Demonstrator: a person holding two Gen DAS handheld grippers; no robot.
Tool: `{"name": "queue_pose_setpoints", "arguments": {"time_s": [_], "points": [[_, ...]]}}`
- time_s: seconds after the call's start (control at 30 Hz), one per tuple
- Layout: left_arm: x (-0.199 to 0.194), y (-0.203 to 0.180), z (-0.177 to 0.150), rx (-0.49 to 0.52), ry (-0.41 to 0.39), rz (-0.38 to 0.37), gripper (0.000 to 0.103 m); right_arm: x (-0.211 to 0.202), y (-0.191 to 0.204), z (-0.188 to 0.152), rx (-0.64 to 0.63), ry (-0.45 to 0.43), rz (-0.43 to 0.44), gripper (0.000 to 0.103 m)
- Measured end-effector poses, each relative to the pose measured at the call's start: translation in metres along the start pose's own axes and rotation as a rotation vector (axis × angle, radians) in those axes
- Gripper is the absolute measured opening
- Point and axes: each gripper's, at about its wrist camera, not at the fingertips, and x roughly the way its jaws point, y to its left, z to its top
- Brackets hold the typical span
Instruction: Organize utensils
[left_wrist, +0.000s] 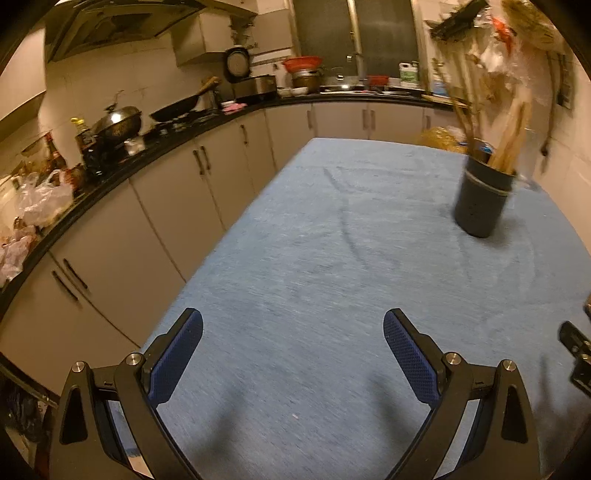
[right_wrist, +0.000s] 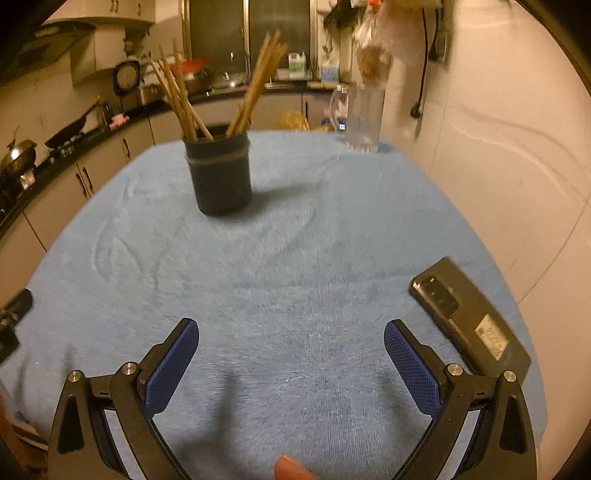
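Both my grippers sit low over the near end of the blue cloth (right_wrist: 295, 277), nothing in either. Left gripper (left_wrist: 293, 334): fingers spread wide, blue pads facing only bare cloth between them. Right gripper (right_wrist: 291, 341): same, wide apart and empty. The dark utensil holder (right_wrist: 219, 173) stands upright on the far half of the cloth, well ahead of both sets of fingers; from the right wrist it's far and a bit left of centre, from the left wrist it's far right (left_wrist: 484, 195). Wooden chopsticks (right_wrist: 255, 88) stick out of it in two leaning bunches. Clear glass pitcher (right_wrist: 364, 118) at the far right corner of the cloth. Black phone (right_wrist: 469, 317) lies face down just beside my right gripper's right finger, apart from it.
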Motion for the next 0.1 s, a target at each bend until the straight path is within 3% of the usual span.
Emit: {"name": "queue_pose_setpoints", "arguments": {"time_s": [0.1], "points": [[0.022,0.008,0.004,-0.022,0.054,-0.027,0.098,0.015,-0.008,0.004,0.007,0.025,-0.005,0.102]]}}
